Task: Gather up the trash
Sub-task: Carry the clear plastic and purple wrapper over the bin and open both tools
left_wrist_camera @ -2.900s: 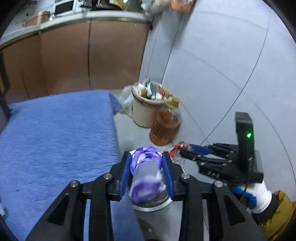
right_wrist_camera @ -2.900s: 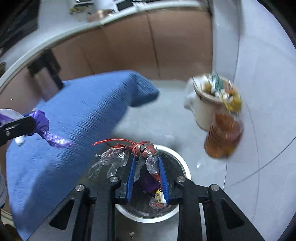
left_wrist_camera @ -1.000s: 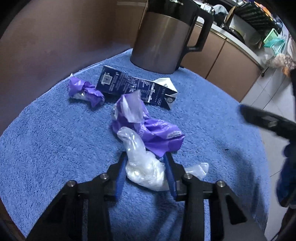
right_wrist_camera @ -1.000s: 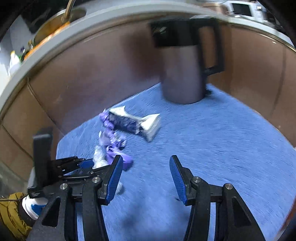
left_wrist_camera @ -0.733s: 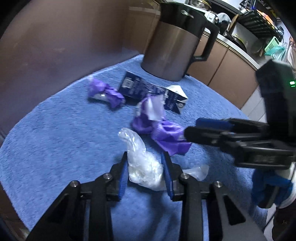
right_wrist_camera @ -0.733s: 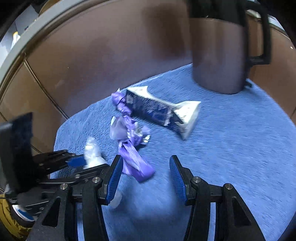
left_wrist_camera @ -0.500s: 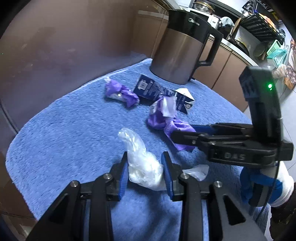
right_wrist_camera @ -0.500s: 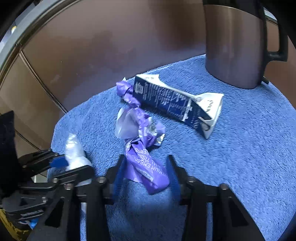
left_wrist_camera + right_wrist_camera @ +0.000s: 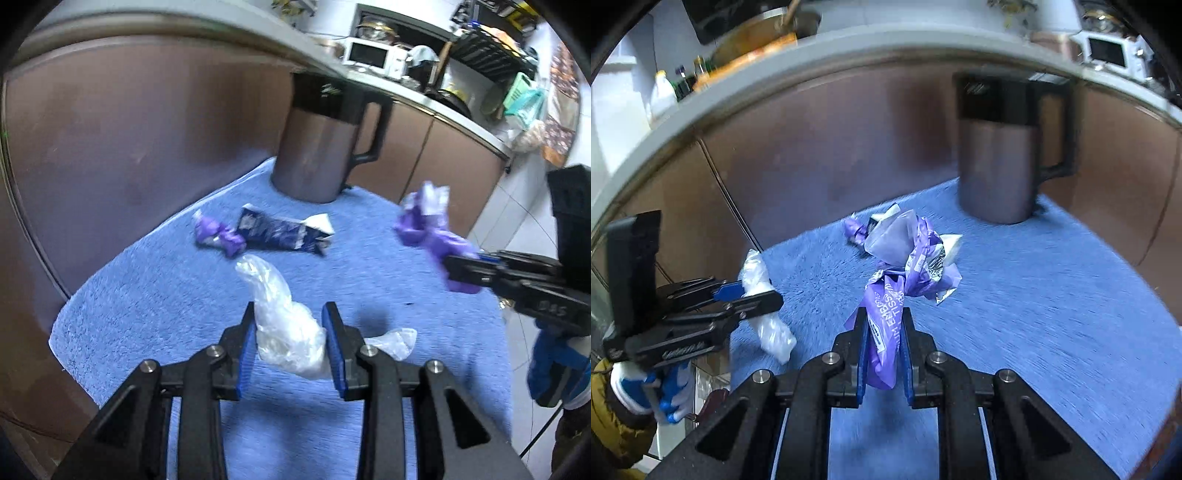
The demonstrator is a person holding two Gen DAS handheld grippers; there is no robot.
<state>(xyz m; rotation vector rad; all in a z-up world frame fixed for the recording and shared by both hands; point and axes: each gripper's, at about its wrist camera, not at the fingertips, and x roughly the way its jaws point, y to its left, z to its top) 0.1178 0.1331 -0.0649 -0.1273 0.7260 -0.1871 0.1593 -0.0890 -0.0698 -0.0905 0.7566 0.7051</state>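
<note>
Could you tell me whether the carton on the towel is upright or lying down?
Lying down: the carton rests on its side on the towel.

Purple wrapper reads "EMBOSS… TISSU…", prob.; right gripper body: "DAS".

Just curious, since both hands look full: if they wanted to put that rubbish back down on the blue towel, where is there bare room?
The blue towel is bare on its right side, between the steel jug and the near edge. It is crowded at the back left, where the flattened carton and a small purple wrapper lie side by side before the jug.
</note>
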